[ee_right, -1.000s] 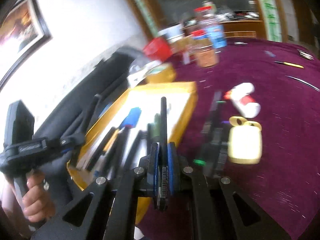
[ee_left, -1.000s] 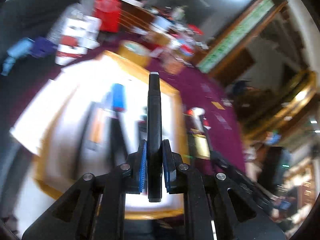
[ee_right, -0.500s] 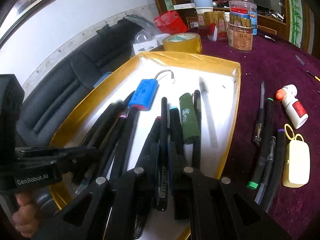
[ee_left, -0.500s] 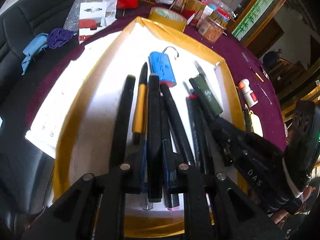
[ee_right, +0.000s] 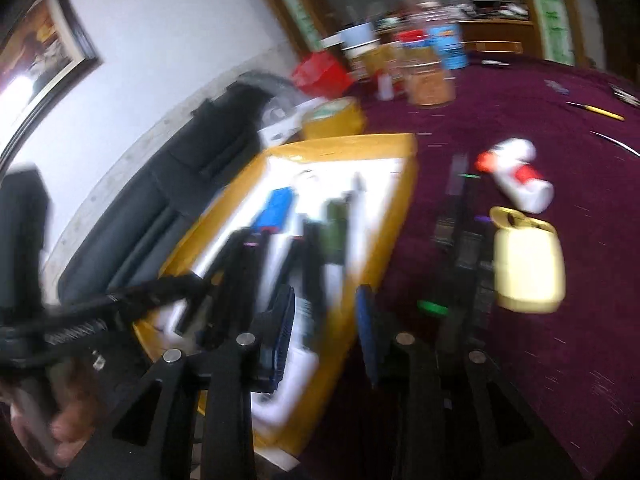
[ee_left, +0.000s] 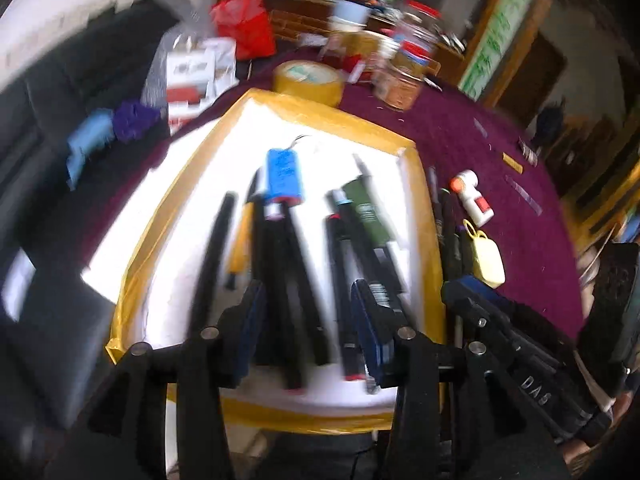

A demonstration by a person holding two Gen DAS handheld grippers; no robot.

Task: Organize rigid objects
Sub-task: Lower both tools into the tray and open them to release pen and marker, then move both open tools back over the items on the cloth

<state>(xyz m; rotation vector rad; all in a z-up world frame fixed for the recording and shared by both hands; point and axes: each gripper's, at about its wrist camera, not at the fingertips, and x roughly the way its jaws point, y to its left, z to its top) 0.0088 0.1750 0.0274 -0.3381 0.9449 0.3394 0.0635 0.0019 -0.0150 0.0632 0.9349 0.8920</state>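
Maroon cloth is covering the bench (ee_left: 472, 148), and I am taking the yellow-rimmed tray (ee_left: 420, 184) with its white floor as my landmark.

I am holding my left claw (ee_left: 306, 320) over the tray's near end with its blue-padded fingers standing wide apart and nothing between them. Both views are smearing with motion. Inside the tray, a row of dark pens and markers (ee_left: 288, 272) is lying lengthwise, running from the near rim toward the far one. A blue cylinder (ee_left: 283, 174) with a thin wire at its far end is sitting toward the middle of the tray, and a dark green lighter-shaped piece (ee_left: 366, 210) is lying nearer the tray's right rim.

My right claw (ee_right: 326, 326) is hovering above the tray's near right corner, its fingers likewise spread and gripping nothing. In the left view I am seeing its black body (ee_left: 516, 360) just outside the tray's right rim.

On the cloth just right of the tray, several more pens (ee_right: 460, 240) are lying side by side, one showing a green cap end. Beside them, farther from the tray, a pale yellow case (ee_right: 526, 264) with a loop is resting, and a white bottle with a red cap (ee_right: 516, 178) is lying on its side beyond it.

Past the tray's far rim, a roll of yellow tape (ee_left: 310, 82) is sitting on the bench.
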